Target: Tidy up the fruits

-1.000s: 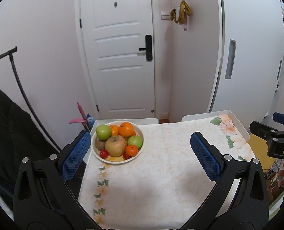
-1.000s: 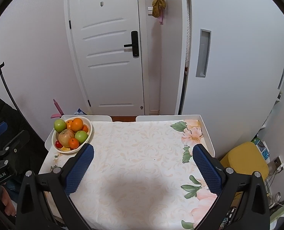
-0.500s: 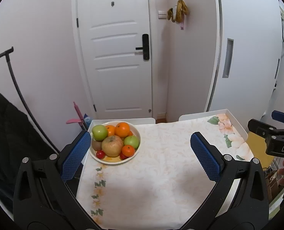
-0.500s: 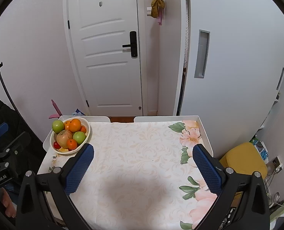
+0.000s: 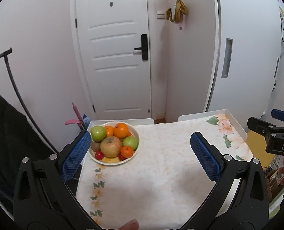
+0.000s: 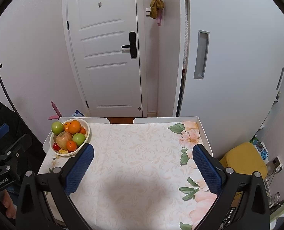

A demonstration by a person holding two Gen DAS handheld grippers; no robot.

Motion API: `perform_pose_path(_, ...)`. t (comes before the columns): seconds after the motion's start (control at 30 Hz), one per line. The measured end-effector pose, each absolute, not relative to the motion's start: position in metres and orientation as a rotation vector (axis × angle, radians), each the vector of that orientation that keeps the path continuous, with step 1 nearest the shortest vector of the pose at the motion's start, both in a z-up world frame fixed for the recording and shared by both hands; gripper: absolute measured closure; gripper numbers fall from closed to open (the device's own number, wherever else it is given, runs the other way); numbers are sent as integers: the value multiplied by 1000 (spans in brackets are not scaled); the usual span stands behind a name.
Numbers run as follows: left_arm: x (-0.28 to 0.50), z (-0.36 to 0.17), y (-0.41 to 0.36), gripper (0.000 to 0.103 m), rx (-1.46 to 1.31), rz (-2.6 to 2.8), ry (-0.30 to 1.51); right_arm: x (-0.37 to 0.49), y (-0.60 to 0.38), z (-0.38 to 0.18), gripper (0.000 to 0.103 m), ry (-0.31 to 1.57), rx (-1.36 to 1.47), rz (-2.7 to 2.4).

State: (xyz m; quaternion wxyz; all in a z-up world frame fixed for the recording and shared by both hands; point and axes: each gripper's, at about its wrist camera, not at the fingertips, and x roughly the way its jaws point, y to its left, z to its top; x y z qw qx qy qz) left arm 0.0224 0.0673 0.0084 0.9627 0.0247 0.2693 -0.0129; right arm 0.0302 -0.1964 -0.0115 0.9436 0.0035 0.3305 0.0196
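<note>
In the left wrist view, the left gripper (image 5: 140, 151) is held spread wide above the table (image 5: 161, 172), with nothing between its blue pads (image 5: 76, 156). The bowl (image 5: 134, 149) stands at the table's far left corner, just beside the left pad, which covers a small part of its rim. In it are seen two green apples (image 5: 98, 133), a larger yellowish apple (image 5: 111, 146), oranges (image 5: 120, 130) and a small red fruit (image 5: 99, 154); a brown fruit at the bowl's left edge is half hidden, and a yellow thing under the pile cannot be made out. The right gripper (image 5: 276, 132) is cut off by the right edge, so only part of its black frame and one blue tip are seen. A fingertip (image 5: 129, 226) is cut off at the bottom edge. In the right wrist view, the right gripper (image 6: 143, 165) is likewise spread wide and empty over the floral cloth (image 6: 142, 153), well apart from the bowl (image 6: 85, 136), which sits at the far left corner with the same fruit piled in it. The left gripper (image 6: 0, 153) is only partly seen at the left edge, against a dark garment, with a hand (image 6: 6, 205) below it cut off by the frame. A yellow stool (image 6: 243, 161) is partly hidden behind the right pad and the table's edge. A white door (image 6: 107, 57) stands behind the table.
</note>
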Motion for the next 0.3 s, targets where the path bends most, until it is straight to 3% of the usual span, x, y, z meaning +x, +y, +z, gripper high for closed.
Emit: perform_pose_path(0.3,23,9,71,0,46,-33,542,31,-196,-11,0,673,9,37)
